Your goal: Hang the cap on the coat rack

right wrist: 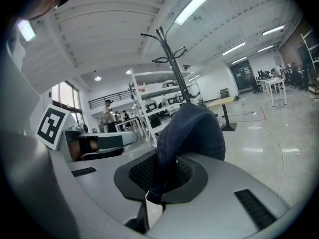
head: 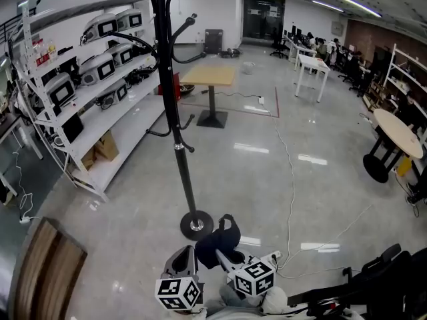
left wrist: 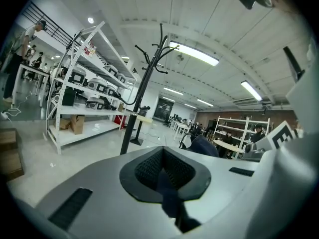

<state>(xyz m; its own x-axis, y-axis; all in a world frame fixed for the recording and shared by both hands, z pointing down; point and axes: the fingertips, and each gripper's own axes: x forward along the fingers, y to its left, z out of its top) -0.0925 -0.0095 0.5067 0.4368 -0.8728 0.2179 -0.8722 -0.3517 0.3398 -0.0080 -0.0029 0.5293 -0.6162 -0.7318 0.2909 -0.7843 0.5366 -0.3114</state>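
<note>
Glossy grey floor [head: 287,179] spreads across a wide workshop, with long white shelving [head: 100,119] standing just left of the tall black coat rack [head: 175,125]. Close to the rack's round base, on the person's side of it, sits the dark blue cap [head: 219,235], not on any hook. The left hand-held gripper [head: 189,252] and the right hand-held gripper [head: 225,257], side by side, are each clamped tight on the cap's fabric.

open floor [head: 280,179] ahead; coat rack [head: 175,125] pole stands just in front.
</note>
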